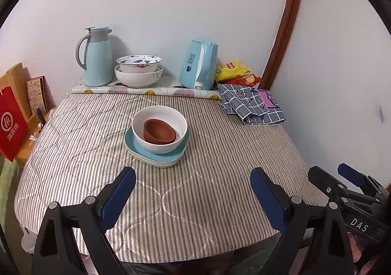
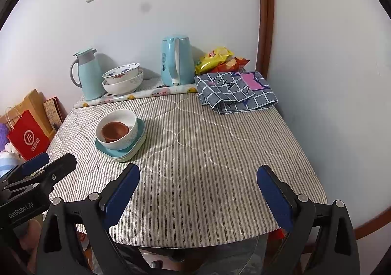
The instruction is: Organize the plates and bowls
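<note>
A small brown bowl [image 1: 159, 131] sits inside a white bowl [image 1: 158, 128], which rests on stacked teal plates [image 1: 156, 155] in the middle of the striped table [image 1: 195, 201]. In the right wrist view the same brown bowl [image 2: 114, 131], white bowl [image 2: 117, 130] and plates [image 2: 122, 150] lie to the left. Two more nested bowls [image 1: 138, 70] stand at the back; the upper one has a blue pattern. My left gripper [image 1: 193, 194] is open, nothing between its fingers, near the front edge. My right gripper [image 2: 198, 191] is open too, also empty.
A pale blue thermos jug [image 1: 96, 54] and a blue kettle [image 1: 199, 64] stand at the back on a printed mat. Snack bags [image 1: 234, 72] and a folded checked cloth [image 1: 249, 103] lie back right. A red paper bag [image 1: 12, 120] stands off the table's left side.
</note>
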### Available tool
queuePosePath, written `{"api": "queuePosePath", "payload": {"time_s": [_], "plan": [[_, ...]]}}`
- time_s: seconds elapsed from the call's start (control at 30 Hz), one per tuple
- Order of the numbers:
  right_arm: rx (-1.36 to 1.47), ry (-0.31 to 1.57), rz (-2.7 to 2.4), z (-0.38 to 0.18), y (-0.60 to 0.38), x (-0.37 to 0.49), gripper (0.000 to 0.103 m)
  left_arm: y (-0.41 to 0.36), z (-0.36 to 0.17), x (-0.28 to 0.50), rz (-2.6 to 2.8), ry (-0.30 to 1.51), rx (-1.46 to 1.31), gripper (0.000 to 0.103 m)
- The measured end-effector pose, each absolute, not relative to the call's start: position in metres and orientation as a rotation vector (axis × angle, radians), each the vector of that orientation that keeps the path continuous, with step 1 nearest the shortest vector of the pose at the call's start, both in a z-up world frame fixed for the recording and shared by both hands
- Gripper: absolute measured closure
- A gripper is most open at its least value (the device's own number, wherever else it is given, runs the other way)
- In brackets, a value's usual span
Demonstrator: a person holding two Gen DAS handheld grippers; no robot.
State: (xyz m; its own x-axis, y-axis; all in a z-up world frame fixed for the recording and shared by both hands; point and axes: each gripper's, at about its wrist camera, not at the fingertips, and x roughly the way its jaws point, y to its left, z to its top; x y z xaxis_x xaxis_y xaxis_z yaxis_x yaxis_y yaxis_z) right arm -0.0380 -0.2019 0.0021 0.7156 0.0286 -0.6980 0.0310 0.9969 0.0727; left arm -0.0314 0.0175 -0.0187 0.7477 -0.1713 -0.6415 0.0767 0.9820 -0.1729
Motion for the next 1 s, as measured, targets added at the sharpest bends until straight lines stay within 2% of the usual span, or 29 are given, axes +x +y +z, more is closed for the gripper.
{"api": "queuePosePath", "payload": {"time_s": [1.0], "plan": [[0.083, 0.77, 0.002, 0.0034, -0.199, -0.0372, 0.007, 0.0183, -0.0173, -0.0337, -0.137, 0.704, -0.139, 0.008]]}}
